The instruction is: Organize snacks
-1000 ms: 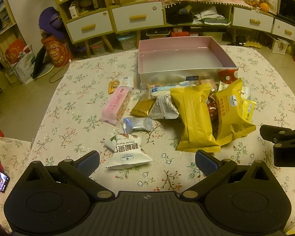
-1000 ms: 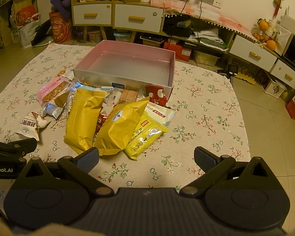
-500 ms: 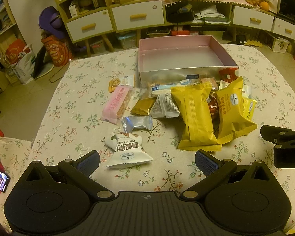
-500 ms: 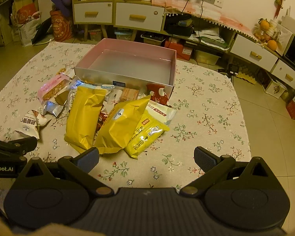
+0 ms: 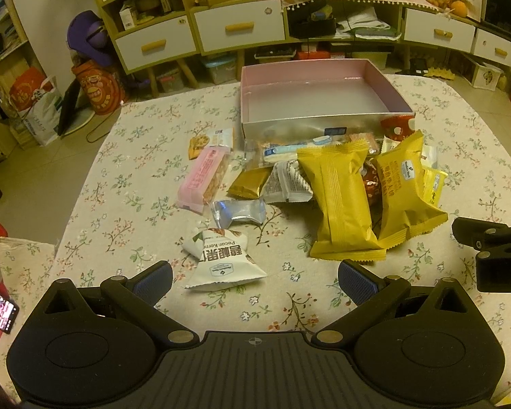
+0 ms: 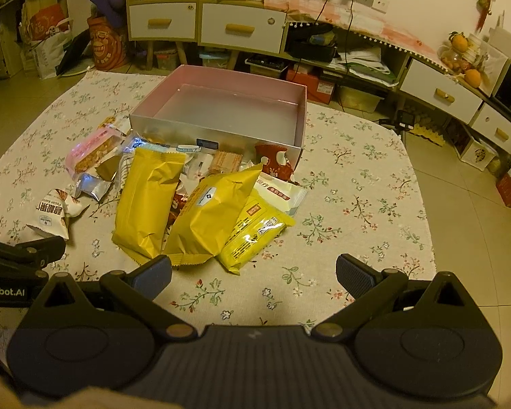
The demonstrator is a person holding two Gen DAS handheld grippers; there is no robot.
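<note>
white packet (image 5: 223, 259) reads "pecan kernel" (rest chinese); left claw (image 5: 255, 281), right claw (image 6: 253, 274) wide open, empty.

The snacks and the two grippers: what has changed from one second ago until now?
Nothing visibly changed. The left gripper and the right gripper are open and hold nothing, as before. The snack packets, such as the white pecan bag, lie on the tablecloth before the empty pink box.
</note>
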